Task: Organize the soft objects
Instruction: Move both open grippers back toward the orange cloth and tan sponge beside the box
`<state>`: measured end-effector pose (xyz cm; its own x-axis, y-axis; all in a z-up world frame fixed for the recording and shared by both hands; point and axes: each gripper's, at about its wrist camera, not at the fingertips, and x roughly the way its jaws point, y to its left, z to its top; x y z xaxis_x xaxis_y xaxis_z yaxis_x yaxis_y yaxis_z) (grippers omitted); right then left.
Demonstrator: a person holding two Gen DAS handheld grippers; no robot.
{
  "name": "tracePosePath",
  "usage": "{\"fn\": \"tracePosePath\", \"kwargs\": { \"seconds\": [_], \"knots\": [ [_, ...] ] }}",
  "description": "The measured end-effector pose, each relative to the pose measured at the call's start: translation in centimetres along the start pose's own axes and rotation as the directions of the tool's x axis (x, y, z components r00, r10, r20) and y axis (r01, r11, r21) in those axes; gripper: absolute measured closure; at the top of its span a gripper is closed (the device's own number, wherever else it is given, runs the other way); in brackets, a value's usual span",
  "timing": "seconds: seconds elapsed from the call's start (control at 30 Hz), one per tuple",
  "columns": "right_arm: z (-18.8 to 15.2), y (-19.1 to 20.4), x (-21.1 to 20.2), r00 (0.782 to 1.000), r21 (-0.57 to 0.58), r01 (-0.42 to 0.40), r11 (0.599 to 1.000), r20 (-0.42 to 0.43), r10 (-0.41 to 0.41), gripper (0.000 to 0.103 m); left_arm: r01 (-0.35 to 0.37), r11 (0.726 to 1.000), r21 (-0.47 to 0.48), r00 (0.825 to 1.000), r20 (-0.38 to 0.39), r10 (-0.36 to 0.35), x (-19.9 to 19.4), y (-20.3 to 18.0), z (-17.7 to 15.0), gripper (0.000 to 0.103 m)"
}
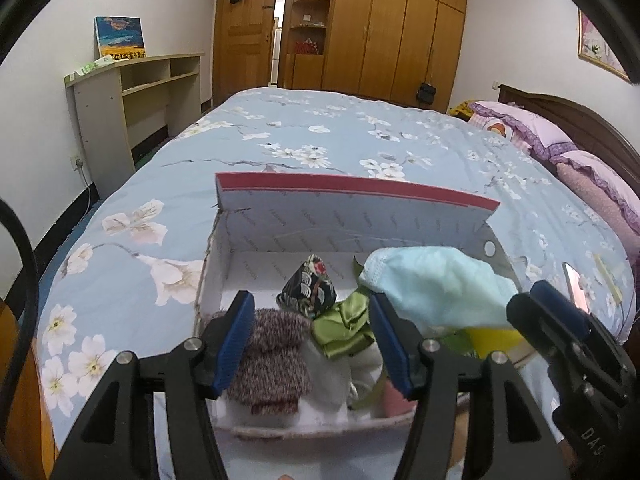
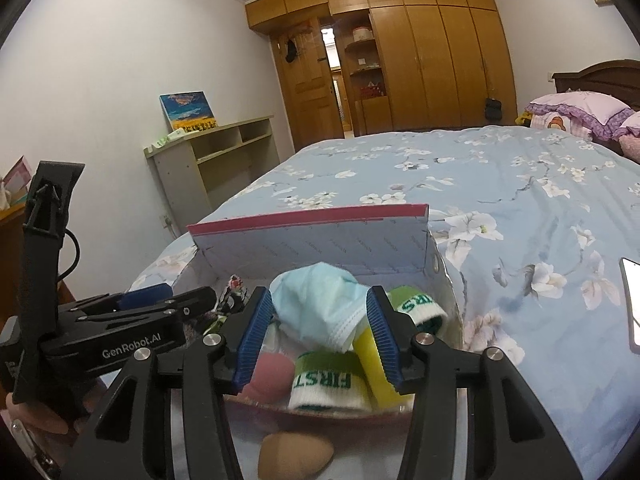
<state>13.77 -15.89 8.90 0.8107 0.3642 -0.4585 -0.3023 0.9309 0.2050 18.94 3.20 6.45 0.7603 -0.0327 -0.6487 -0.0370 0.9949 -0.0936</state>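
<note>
Nearest the right wrist camera, a tan egg-shaped sponge (image 2: 294, 456) lies on the bed cover outside the box, just in front of its near wall. The right claw (image 2: 318, 338) stands released above the near end of the cardboard box (image 2: 448, 284), with its blue pads (image 2: 250, 340) apart and pressing on nothing. The left claw (image 1: 312, 342) is likewise released, its pads (image 1: 234, 346) clear of the contents below. Inside the box, at its near end, lie a marled knitted item (image 1: 272, 360), a pink sponge (image 2: 268, 376), a green-and-white band printed "FIRST" (image 2: 326, 386) and a yellow item (image 2: 370, 364). Farther in, a green satin piece (image 1: 346, 326) touches a dark patterned pouch (image 1: 310, 286), which stands upright near the box centre. A light blue face mask (image 2: 320, 310) rests on top of the pile at the right side of the box. The box lid (image 1: 352, 196), red-edged, stands raised at the far side. The box sits on a bed (image 1: 320, 136) with a blue floral cover. A phone (image 2: 632, 304) lies on the cover to the right, well apart from the box. Beyond are purple pillows (image 1: 532, 128), a shelf unit (image 1: 132, 92) with a painting (image 1: 120, 38), and a wooden wardrobe (image 1: 400, 32).
</note>
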Motion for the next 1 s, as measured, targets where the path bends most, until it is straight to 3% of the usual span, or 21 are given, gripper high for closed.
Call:
{"fn": "tracePosePath", "kwargs": {
  "seconds": [0.4,1.0],
  "knots": [
    [-1.6,0.8,-3.1,1.000,-0.004,-0.012,1.000,-0.008,0.012,0.052,0.008,1.000,-0.004,1.000,0.014,-0.008,-3.7,0.3,-1.7,0.040],
    [-3.9,1.4,-6.1,0.999,-0.015,0.001,1.000,-0.047,-0.001,0.052,0.072,0.997,0.022,0.997,-0.030,-0.071,-7.3,-0.3,-5.5,0.040]
  ]
}}
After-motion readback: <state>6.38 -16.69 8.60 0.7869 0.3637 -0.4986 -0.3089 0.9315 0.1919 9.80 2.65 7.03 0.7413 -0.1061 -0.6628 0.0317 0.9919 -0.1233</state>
